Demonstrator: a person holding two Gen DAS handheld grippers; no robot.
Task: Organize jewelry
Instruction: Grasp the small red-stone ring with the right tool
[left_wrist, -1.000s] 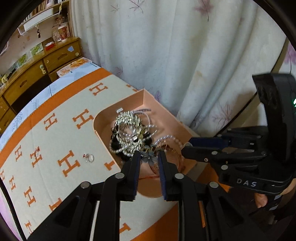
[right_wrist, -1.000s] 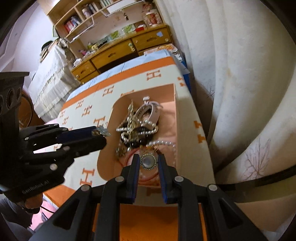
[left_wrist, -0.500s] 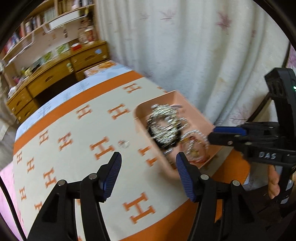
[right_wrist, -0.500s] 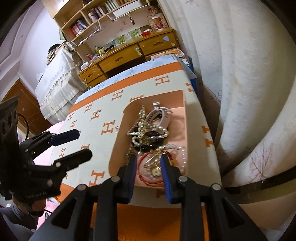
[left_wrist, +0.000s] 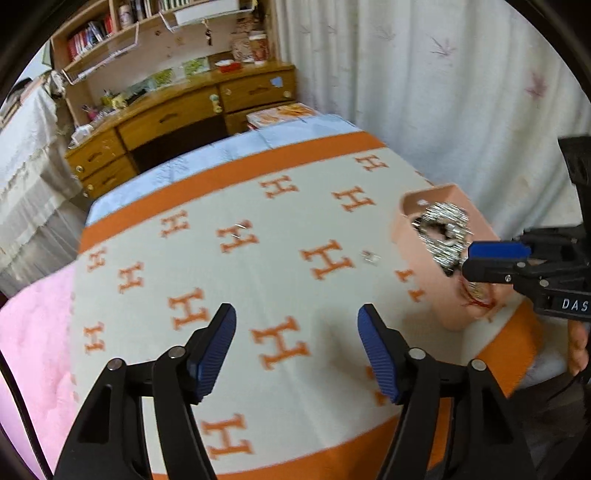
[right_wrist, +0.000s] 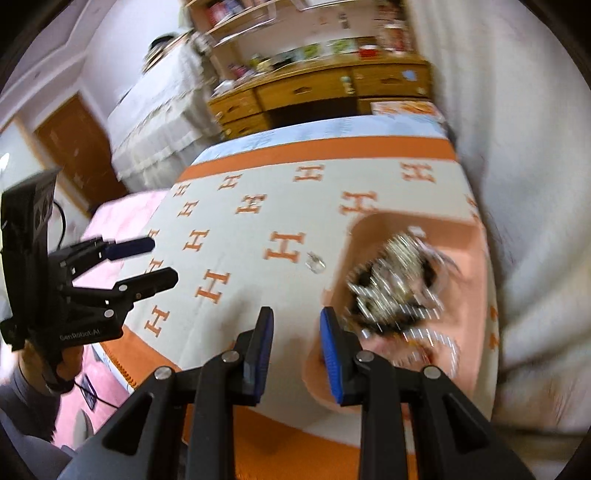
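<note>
Both grippers are empty: the left gripper (left_wrist: 295, 347) gapes wide over the blanket (left_wrist: 258, 295), well left of the tray (right_wrist: 476, 266); the right gripper (right_wrist: 295, 343), fingers parted, hovers at its near-left corner. The tray, long axis running away, holds a blurred jewelry heap (right_wrist: 395, 288). A ring (right_wrist: 315, 263) lies just left of it; only the right view shows the door (right_wrist: 79, 147).
</note>
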